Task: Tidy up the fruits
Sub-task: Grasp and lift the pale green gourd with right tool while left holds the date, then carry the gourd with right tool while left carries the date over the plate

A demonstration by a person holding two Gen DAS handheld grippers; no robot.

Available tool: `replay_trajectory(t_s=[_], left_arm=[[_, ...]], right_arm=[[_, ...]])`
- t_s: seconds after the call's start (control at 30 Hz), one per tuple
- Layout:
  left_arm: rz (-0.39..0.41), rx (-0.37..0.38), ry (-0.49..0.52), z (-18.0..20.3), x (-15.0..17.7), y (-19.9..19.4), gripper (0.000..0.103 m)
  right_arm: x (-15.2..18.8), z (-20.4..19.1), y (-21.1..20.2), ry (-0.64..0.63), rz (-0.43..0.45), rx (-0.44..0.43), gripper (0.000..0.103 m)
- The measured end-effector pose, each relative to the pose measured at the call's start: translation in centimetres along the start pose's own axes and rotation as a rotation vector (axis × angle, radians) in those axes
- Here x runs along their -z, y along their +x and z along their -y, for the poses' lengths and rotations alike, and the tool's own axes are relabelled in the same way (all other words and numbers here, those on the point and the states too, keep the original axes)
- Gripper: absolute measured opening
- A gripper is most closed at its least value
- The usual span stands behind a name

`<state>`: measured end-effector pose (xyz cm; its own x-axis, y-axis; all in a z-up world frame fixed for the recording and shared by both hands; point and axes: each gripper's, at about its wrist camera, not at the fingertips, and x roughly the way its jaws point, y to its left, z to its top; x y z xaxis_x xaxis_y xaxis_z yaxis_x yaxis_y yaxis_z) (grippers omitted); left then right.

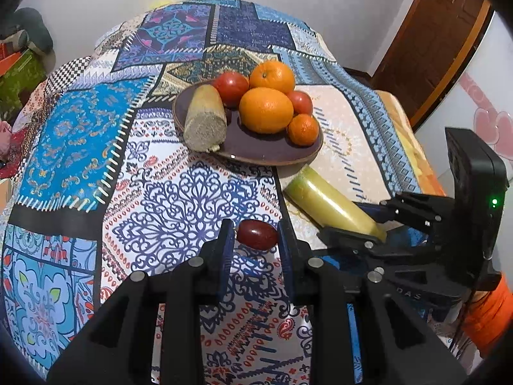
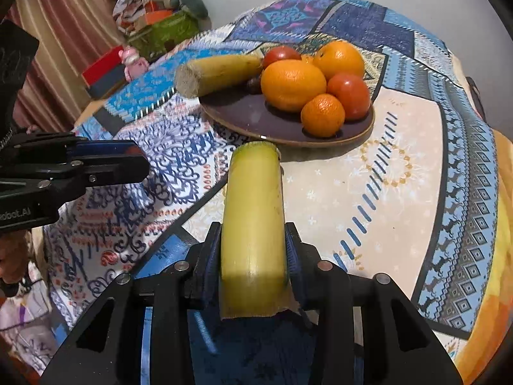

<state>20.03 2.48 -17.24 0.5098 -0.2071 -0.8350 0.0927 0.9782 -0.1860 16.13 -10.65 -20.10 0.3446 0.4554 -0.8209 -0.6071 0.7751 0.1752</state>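
My left gripper [image 1: 255, 227] is shut on a small dark red oval fruit [image 1: 256, 239], held just above the patterned cloth. My right gripper [image 2: 252, 227] is shut on a yellow-green cane segment [image 2: 253, 192] whose far end points at the plate. In the left wrist view that segment [image 1: 320, 199] lies low by the plate's near rim. The dark plate [image 1: 256, 150] holds another cane piece [image 1: 205, 118], two oranges [image 1: 266, 109], two red tomatoes [image 1: 231, 86] and a mandarin [image 1: 303, 128]. The left gripper [image 2: 128, 157] shows at the left edge of the right wrist view.
A patchwork cloth [image 1: 179, 199] covers the round table, whose edge drops away on the right [image 2: 481, 256]. A pile of bags and toys [image 2: 154, 16] stands by the wall beyond the table. A brown door [image 1: 433, 48] is at the back right. An orange sleeve [image 1: 490, 314] follows the right gripper.
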Motion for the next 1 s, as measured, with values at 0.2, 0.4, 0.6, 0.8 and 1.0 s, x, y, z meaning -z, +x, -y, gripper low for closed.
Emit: replay_trajectory(t_s=[0.2,0.4,0.6,0.8,1.0], left_arm=[[0.04,0.003,0.001,0.1,-1.1,-1.1,0.027],[0.079,0.007,0.013,0.5,-2.1,-2.4,0.027],[0.094,0.006,0.031,0.8,-2.0,-3.1,0.027],[0.084,0.005,0.025,0.4,-1.9,-2.8,0.027],[0.083,-0.003,0.019,0.1,-2.1,-2.4,0.027]], right_arm=[[-0.4,0.3,-2.1,0.024,0.064,-0.011,0.035],[-1.0,0.0,-2.7,-0.012,0.054,-0.012,0.035],[0.0,-0.8,-1.0,-0.083,-0.043,0.017,0.035],[-0.5,-0.7,0.6,-0.084,-0.082,0.004,0.035],[-1.3,-0.7,1.4,-0.076,-0.079,-0.009,0.035]])
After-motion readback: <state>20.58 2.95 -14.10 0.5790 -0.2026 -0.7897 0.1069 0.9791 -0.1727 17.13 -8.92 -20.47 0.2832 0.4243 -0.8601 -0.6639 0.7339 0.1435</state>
